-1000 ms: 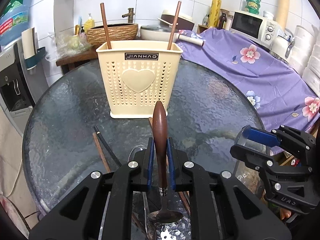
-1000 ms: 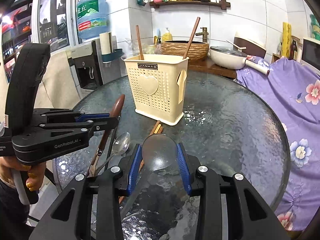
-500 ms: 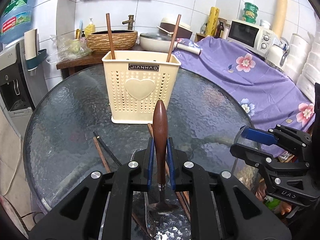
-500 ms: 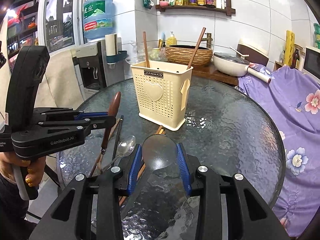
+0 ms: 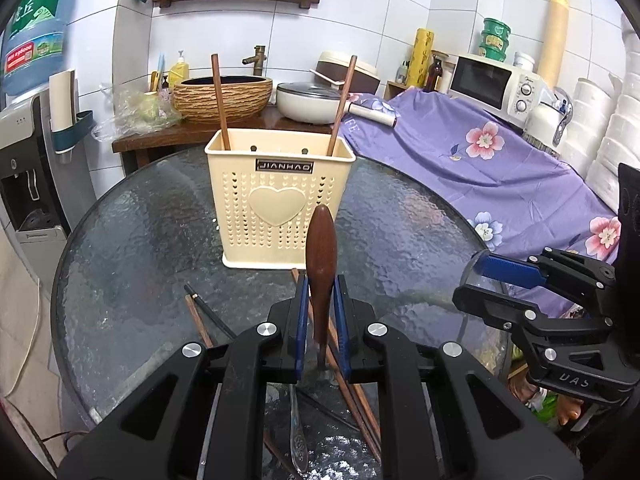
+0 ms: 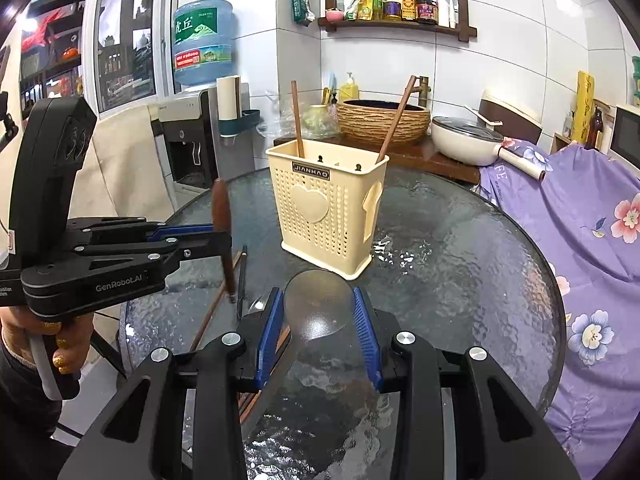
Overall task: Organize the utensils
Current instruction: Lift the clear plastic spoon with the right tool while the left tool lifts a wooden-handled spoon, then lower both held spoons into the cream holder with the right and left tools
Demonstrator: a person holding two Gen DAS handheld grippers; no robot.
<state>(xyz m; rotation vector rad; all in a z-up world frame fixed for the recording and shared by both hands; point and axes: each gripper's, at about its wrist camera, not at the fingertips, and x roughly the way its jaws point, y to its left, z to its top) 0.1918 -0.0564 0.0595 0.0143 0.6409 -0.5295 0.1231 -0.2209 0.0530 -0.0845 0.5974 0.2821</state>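
Both claws are matte black plastic with silver screws behind blue ribbed pads (image 6: 365, 330); the left claw (image 6: 218, 236) reads "GenRobot.AI"; gold-glitter nails, dark sleeve.

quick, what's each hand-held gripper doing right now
Left hand-held gripper: shut on the wooden-handled spoon.
Right hand-held gripper: shut on the clear spoon.

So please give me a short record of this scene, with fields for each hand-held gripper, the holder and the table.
left hand-held gripper: shut on wooden-handled utensil, handle up
right hand-held gripper: shut on clear spoon
holder: cream basket, upright, two chopsticks inside
table: round glass; loose chopsticks and metal spoon lying on it
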